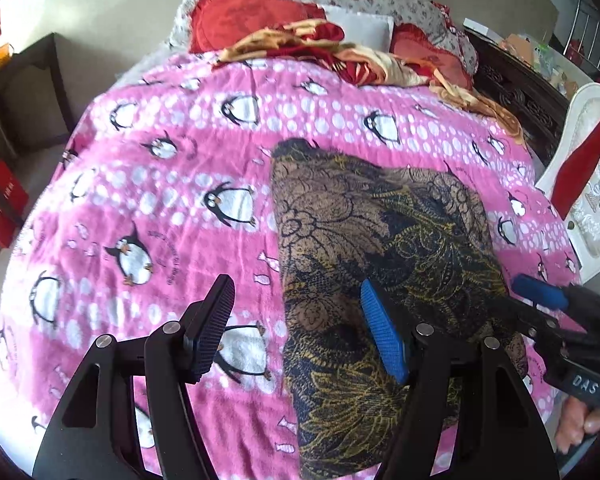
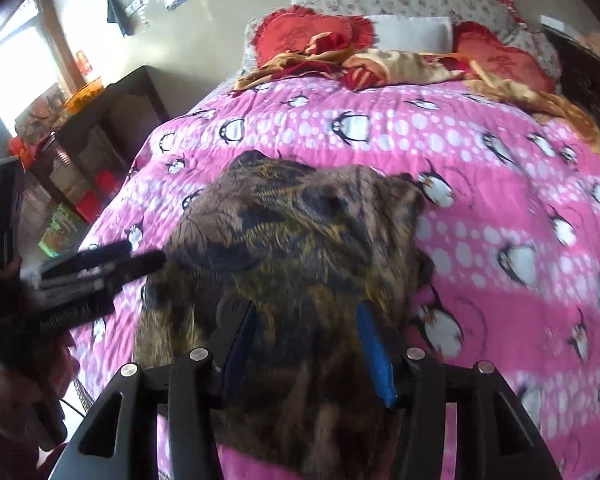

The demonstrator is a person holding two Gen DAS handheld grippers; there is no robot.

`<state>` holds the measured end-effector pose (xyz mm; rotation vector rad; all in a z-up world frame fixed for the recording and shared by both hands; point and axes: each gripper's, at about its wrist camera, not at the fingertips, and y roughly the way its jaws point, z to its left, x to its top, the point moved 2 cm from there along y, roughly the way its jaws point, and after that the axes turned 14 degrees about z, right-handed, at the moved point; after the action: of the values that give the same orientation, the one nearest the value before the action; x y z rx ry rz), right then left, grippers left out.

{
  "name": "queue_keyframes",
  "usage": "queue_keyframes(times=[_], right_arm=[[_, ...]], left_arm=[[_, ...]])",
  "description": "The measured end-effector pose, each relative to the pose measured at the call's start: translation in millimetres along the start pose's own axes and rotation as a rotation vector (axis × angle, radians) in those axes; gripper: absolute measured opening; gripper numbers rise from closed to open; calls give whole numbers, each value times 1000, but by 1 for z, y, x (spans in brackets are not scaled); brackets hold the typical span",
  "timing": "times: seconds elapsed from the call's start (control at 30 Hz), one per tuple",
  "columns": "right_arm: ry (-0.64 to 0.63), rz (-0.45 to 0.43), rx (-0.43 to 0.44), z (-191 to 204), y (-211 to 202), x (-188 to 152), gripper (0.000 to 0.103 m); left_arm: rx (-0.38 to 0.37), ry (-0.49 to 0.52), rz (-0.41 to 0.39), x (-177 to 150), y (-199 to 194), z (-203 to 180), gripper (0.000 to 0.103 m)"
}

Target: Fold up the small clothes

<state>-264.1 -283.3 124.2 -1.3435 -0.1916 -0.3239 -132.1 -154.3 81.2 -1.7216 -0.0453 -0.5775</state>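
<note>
Garment (image 1: 380, 240), a dark piece with brown and gold floral print, lies flat on the pink penguin blanket (image 1: 160, 208), its long axis running from the near edge of the bed away toward the red pillows (image 1: 252, 20). Right gripper (image 2: 308, 352) hangs directly over its near end, jaws released, nothing between them. Left gripper (image 1: 296, 328) straddles its left edge, also released and empty. Judging by this, the right hand is nearer for the next fold.
</note>
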Motion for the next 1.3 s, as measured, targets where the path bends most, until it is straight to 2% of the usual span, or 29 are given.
queue_keyframes(times=[0.13,0.2,0.23,0.27,0.4,0.63,0.97,1.3], right_arm=[[4,-53,-76,2,-18,-13,51],[10,-93,-107,6,-27,-13,60],[12,-109,-113,9,-31,-12,72],[12,-119,-119,10,-34,-11,76],[0,-157,-162,22,-47,-11,79],[33,-162,-182,26,-53,-8,80],[57,-138,-202,22,-45,-7,82],[62,-124,-198,20,-39,-5,82]], left_arm=[[16,-14,-26,-5,-15,2,66],[21,-20,-29,-7,-20,3,66],[22,-20,-36,-9,-23,3,66],[27,-19,-46,-10,-26,3,66],[49,-17,-89,-13,-40,3,66],[80,-7,-138,-13,-55,4,66],[85,-7,-163,-13,-57,2,66],[83,-13,-149,-11,-51,1,66]])
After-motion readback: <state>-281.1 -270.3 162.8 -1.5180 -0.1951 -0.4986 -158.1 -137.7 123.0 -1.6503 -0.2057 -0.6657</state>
